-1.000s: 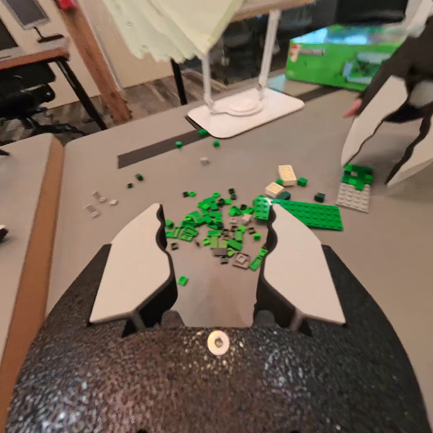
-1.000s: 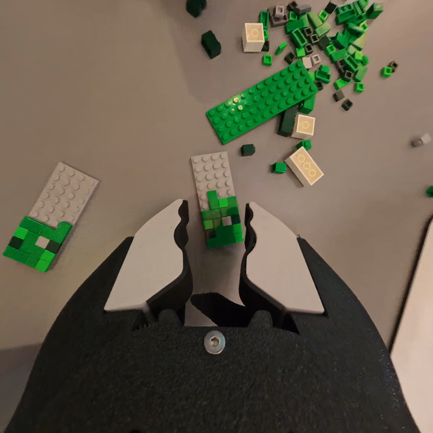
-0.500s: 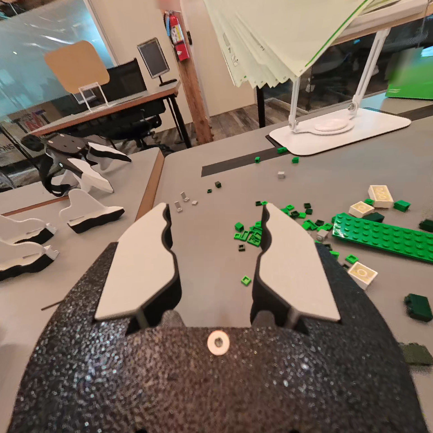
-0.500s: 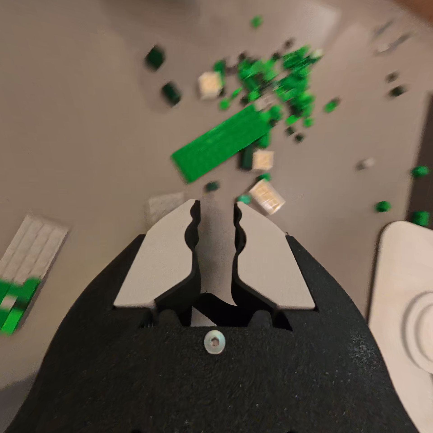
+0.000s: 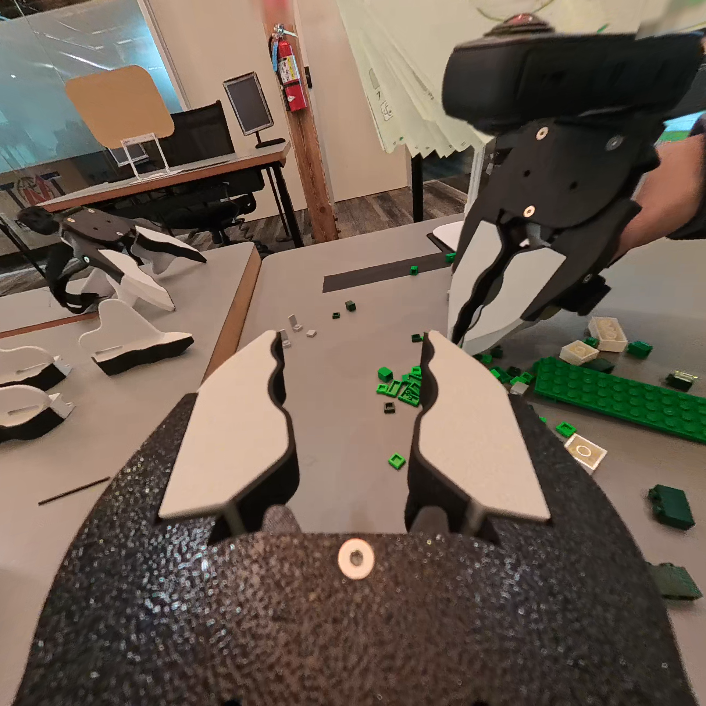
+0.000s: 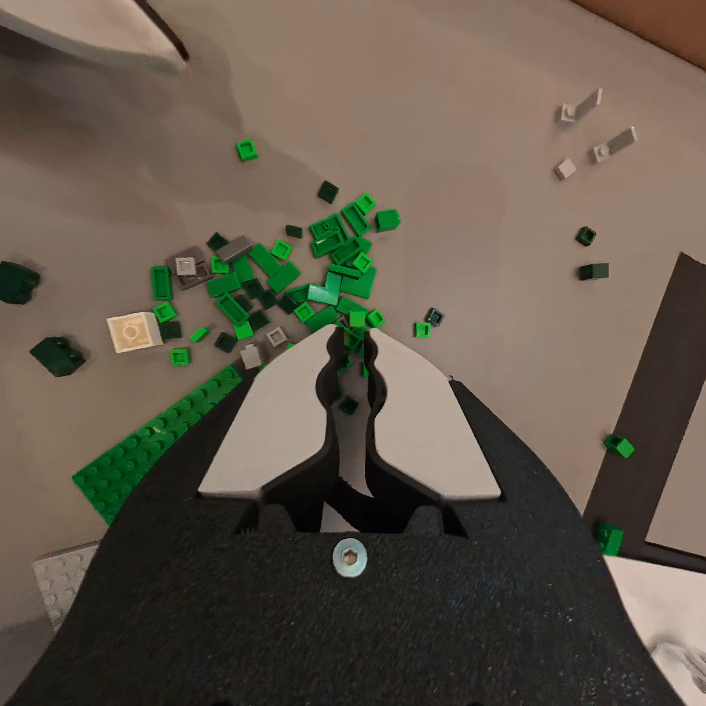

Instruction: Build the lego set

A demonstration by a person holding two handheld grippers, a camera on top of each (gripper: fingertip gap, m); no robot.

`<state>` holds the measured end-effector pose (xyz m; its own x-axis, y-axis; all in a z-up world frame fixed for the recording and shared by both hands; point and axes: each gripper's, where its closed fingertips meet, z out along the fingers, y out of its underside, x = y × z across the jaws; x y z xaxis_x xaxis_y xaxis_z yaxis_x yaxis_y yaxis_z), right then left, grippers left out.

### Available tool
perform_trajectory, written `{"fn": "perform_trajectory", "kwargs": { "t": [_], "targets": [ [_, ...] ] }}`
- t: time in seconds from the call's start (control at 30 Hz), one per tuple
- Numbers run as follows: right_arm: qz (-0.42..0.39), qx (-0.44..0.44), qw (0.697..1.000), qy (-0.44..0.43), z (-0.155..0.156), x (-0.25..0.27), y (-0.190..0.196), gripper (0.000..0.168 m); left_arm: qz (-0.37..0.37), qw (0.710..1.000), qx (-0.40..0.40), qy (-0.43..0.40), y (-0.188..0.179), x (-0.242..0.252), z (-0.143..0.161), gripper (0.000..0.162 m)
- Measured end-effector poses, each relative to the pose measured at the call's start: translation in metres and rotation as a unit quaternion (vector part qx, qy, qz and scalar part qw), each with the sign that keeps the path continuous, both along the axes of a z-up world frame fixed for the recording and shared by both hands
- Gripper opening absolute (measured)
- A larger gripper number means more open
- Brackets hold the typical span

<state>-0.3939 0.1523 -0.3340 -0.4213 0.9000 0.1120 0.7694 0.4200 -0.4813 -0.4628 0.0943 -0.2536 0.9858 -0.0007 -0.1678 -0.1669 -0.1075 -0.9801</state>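
A pile of small green, dark green and grey lego pieces (image 6: 290,275) lies on the grey table next to a long green plate (image 6: 160,431). My right gripper (image 6: 351,330) points down into the near edge of the pile. Its jaws are almost closed, with a small green piece (image 6: 350,339) between the tips. In the left wrist view it (image 5: 460,338) stands tip-down on the far side of the pile (image 5: 401,386). My left gripper (image 5: 351,340) is open and empty, held above the table before the pile. The green plate (image 5: 619,397) lies to its right.
White bricks (image 5: 607,332) and dark green bricks (image 5: 670,512) lie around the plate. Small grey pieces (image 6: 596,149) are scattered apart. A grey plate (image 6: 57,580) is at the lower left. A booklet (image 5: 401,95) hangs over the table. Spare grippers (image 5: 107,252) sit on the left table. The long green plate (image 6: 160,431) is about 9 cm from my right fingertips.
My right gripper left the grey plate with green tiles, moved to the loose pile and narrowed its jaws. My left gripper swung left and stayed open.
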Motion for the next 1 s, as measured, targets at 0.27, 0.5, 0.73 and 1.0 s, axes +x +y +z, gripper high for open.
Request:
{"fn": "perform_trajectory", "kwargs": {
  "t": [0.27, 0.5, 0.73, 1.0],
  "targets": [
    [0.022, -0.006, 1.0, 0.016, 0.002, -0.003, 0.0, 0.008, -0.011, 1.0, -0.014, -0.004, 0.004, 0.005, -0.005, 0.068],
    [0.032, 0.0, 0.999, 0.001, -0.004, -0.007, -0.002, 0.01, -0.012, 1.0, -0.013, -0.01, 0.003, 0.003, -0.003, 0.067],
    [0.036, 0.007, 0.999, -0.004, -0.009, -0.006, 0.0, 0.008, -0.015, 1.0, -0.01, -0.01, 0.002, 0.003, 0.0, 0.066],
    [0.051, 0.05, 0.997, 0.044, 0.015, 0.011, -0.007, 0.007, -0.07, 0.998, -0.006, -0.002, 0.003, 0.025, 0.003, 0.065]
  ]
}}
